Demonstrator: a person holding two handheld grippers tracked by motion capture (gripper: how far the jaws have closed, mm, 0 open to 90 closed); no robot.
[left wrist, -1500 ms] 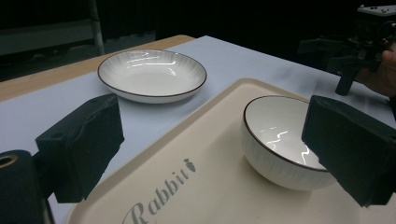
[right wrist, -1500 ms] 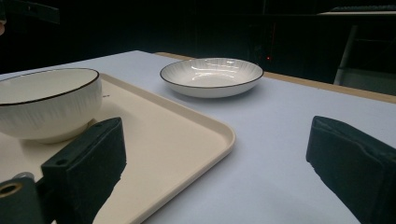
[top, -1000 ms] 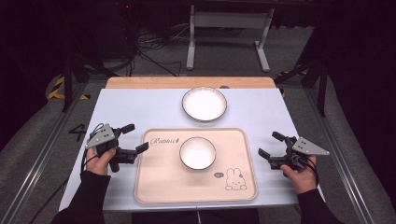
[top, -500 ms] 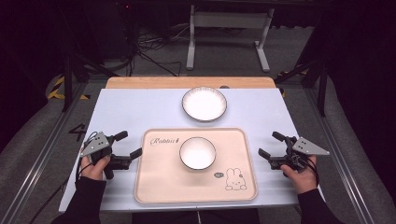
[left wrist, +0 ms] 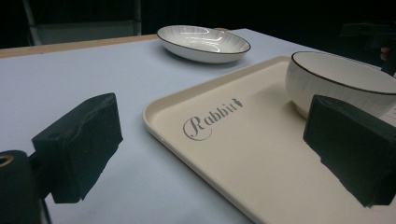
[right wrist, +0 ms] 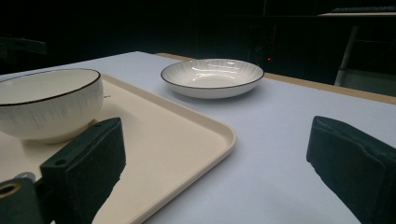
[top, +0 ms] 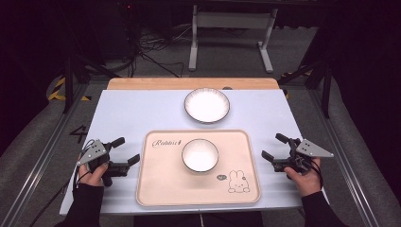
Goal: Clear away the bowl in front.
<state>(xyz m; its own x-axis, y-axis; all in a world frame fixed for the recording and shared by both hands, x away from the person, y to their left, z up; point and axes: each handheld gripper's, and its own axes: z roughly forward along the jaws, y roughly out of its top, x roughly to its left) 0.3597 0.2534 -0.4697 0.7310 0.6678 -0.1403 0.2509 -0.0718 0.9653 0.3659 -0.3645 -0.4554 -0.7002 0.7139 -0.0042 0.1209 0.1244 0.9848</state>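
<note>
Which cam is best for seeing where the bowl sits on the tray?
The high view: the bowl shows whole from above, near the middle of the tray. The left gripper view has it side-on at the right edge, partly behind a jaw; the right gripper view has it cut off at the left edge.

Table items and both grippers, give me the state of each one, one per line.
Bowl: upright, empty, standing on the tray.
Plate: upright, empty, on the table beyond the tray.
Tray: flat on the table, holding the bowl.
Left gripper: open, holding nothing, beside the tray's left edge.
Right gripper: open, holding nothing, beside the tray's right edge.
</note>
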